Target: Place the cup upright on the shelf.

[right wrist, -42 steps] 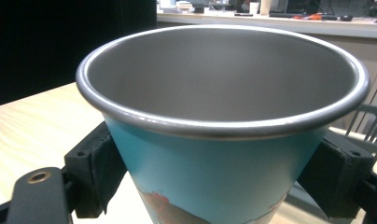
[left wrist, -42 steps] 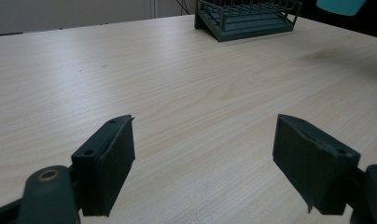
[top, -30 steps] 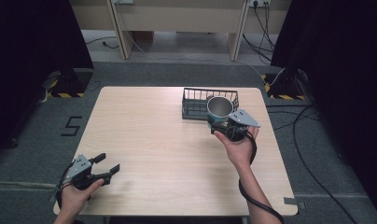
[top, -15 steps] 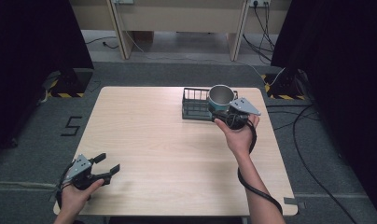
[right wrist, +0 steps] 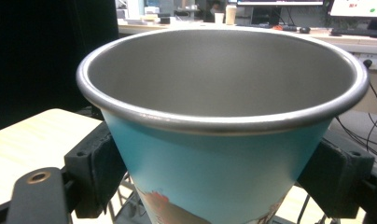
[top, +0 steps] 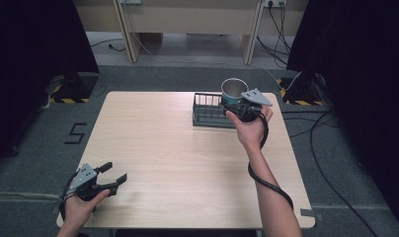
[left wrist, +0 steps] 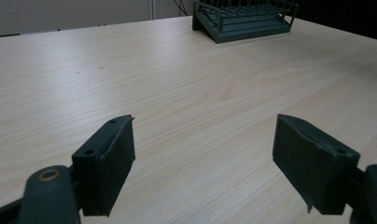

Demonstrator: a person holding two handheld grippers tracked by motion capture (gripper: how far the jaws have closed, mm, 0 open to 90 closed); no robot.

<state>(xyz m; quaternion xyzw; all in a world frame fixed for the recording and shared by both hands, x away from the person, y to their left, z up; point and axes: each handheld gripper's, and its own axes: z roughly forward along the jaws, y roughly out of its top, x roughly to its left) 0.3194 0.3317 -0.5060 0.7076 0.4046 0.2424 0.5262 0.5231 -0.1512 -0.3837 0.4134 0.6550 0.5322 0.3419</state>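
My right gripper (right wrist: 219, 186) has its jaws pressed against both sides of a teal cup (right wrist: 214, 172), metal-lined and upright, held in the air above the right end of the dark wire rack (top: 210, 109) at the table's (top: 187, 163) far right. My left gripper (left wrist: 203, 168) has its jaws spread wide with nothing between them, low over bare wood at the near left corner, well apart from the rack. In the high view the right hand (top: 249, 129) wraps the gripper body, cable looping round the forearm.

Rack (top: 210, 111) at table's (top: 187, 163) far right, cup (top: 233, 90) above its right end
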